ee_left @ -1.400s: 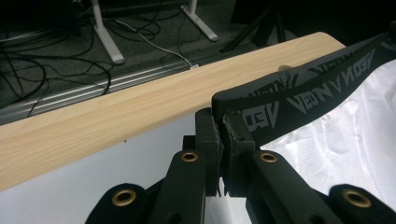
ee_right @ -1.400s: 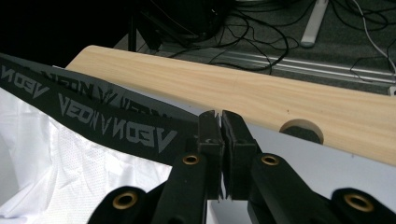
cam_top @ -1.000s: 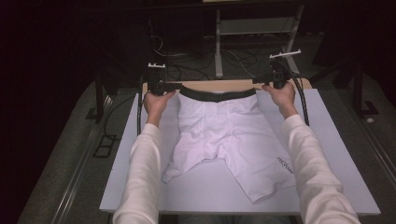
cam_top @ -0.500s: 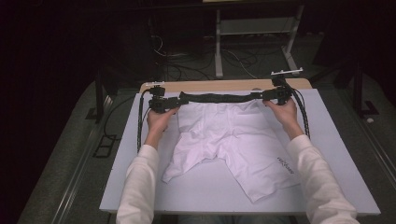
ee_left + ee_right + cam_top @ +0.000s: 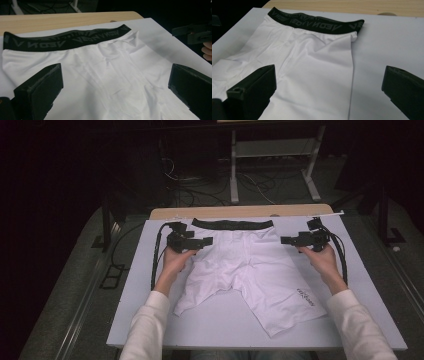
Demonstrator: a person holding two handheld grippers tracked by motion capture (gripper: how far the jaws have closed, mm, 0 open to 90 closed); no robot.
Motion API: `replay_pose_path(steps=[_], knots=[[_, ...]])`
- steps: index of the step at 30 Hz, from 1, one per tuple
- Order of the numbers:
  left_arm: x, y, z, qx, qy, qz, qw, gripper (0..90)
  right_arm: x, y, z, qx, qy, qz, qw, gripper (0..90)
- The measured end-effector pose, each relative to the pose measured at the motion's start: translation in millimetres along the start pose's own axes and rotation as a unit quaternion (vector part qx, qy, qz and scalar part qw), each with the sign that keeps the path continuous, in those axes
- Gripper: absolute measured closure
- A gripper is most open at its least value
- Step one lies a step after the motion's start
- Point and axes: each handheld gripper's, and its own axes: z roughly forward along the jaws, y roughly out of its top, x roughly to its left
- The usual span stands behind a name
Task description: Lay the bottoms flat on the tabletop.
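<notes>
White boxer shorts (image 5: 250, 265) lie flat on the white board, legs toward me, with the black lettered waistband (image 5: 232, 224) at the far edge. My left gripper (image 5: 206, 241) hovers over the shorts' left hip and points right. Its jaws have just been opening, stand wide and hold nothing. My right gripper (image 5: 285, 240) hovers by the right hip and points left, and its jaws have also just opened wide and hold nothing. In the left gripper view the left gripper (image 5: 115, 90) frames white cloth below the waistband (image 5: 65, 41). In the right gripper view the right gripper (image 5: 328, 90) frames the shorts' side edge (image 5: 350, 75).
The white board (image 5: 370, 285) covers a wooden table whose far edge (image 5: 240, 212) shows behind the waistband. A metal stand (image 5: 270, 150) and floor cables (image 5: 200, 185) lie beyond. Each gripper's black cable (image 5: 156, 255) loops over the board beside the hands.
Both grippers let go of the waistband ends, opened, and drew back toward me. The waistband, stretched between them before, now lies slack at the far edge.
</notes>
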Motion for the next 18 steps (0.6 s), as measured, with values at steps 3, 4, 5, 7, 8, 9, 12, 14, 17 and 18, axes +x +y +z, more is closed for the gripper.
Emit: replay_pose_path(steps=[3,4,5,7,8,9,12,14,17,18], knots=[[-7.5,-2.0,-4.4,-0.008,-0.007,0.007,0.9999,0.0,-1.8,-9.8,-8.9,0.002,-0.003,0.002,1.0000,0.0],[-9.2,-2.6,-5.9,-0.011,-0.009,0.009,0.9999,0.0,-1.9,-11.3,-12.0,0.002,-0.007,0.002,1.0000,0.0],[-11.4,-3.8,-7.9,-0.014,-0.011,0.009,0.9998,0.0,-2.0,-12.6,-14.3,-0.002,-0.008,0.001,1.0000,0.0],[-15.4,-6.8,-11.6,-0.020,-0.017,0.011,0.9996,0.0,-2.0,-17.1,-19.8,-0.006,-0.004,0.008,0.9999,0.0],[-17.4,-8.7,-13.3,-0.021,-0.017,0.012,0.9996,0.0,-1.7,-18.6,-20.8,-0.006,-0.004,0.008,0.9999,0.0],[-19.7,-11.0,-15.0,-0.018,-0.017,0.015,0.9996,0.0,-0.9,-20.5,-22.0,-0.003,-0.006,0.009,0.9999,0.0],[-23.8,-16.3,-20.5,-0.012,-0.014,0.023,0.9996,0.0,3.5,-25.1,-25.7,-0.004,-0.005,0.011,0.9999,0.0],[-25.4,-21.6,-25.2,-0.010,-0.014,0.021,0.9996,0.0,8.8,-27.7,-30.0,-0.009,-0.001,0.010,0.9999,0.0],[-26.4,-31.0,-32.6,-0.005,-0.010,0.018,0.9998,0.0,19.9,-33.2,-37.4,-0.016,0.002,0.002,0.9999,0.0],[-27.0,-34.5,-35.2,-0.004,-0.009,0.015,0.9998,0.0,23.5,-35.4,-39.8,-0.018,0.003,0.000,0.9998,0.0]])
